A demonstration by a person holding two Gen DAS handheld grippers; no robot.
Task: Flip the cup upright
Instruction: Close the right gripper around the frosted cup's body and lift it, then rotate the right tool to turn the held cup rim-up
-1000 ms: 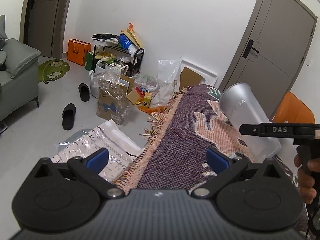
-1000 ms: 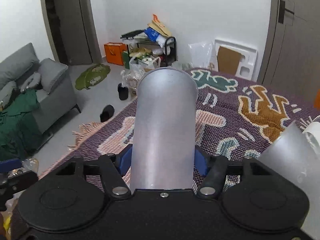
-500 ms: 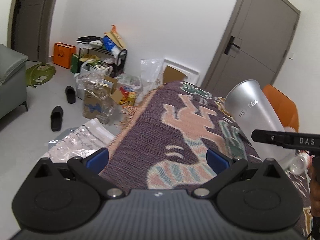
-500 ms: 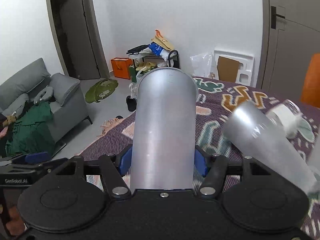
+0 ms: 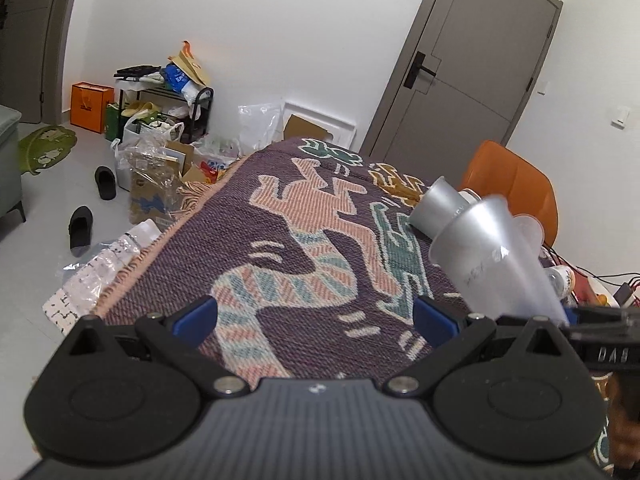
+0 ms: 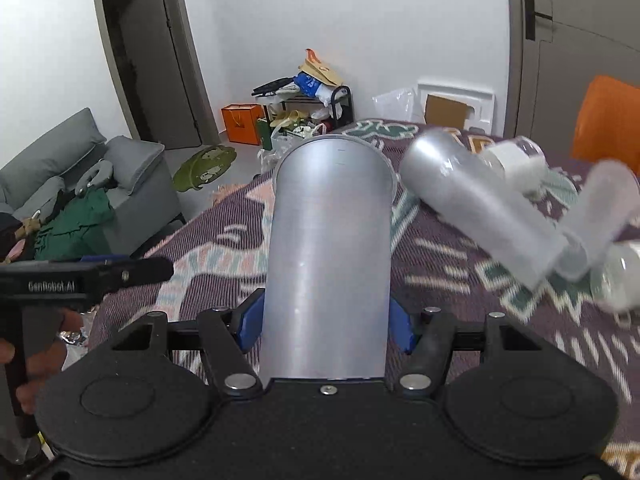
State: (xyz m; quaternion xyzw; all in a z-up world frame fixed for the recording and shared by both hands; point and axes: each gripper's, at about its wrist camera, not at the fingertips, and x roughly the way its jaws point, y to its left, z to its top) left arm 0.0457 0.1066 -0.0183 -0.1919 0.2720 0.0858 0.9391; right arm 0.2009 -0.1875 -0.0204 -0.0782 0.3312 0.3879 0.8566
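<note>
Our right hand-held gripper point(image 6: 326, 330) is clenched on the silver cup point(image 6: 330, 248), its blue pads pressing the cup's sides near one end while the body runs straight out ahead of the fingers. In the left wrist view this cup point(image 5: 496, 256) hangs tilted in the air above the patterned table point(image 5: 304, 248), one end pointing up and away, so it is lifted but not upright and not set down. We cannot tell from either view which end is the mouth.

Our left hand-held gripper point(image 5: 316, 314) is released, its fingers spread wide with nothing between them, hovering over the near part of the table. It shows at the left edge of the right wrist view point(image 6: 120, 274), well apart from the cup.

Another silver cup point(image 6: 472, 204) lies on its side farther along the table, beside some blurred translucent containers point(image 6: 600, 212).

By our judgement the grasp and lift are done. What is left is finishing the turn so the mouth faces up, lowering the base onto the table and letting go.
</note>
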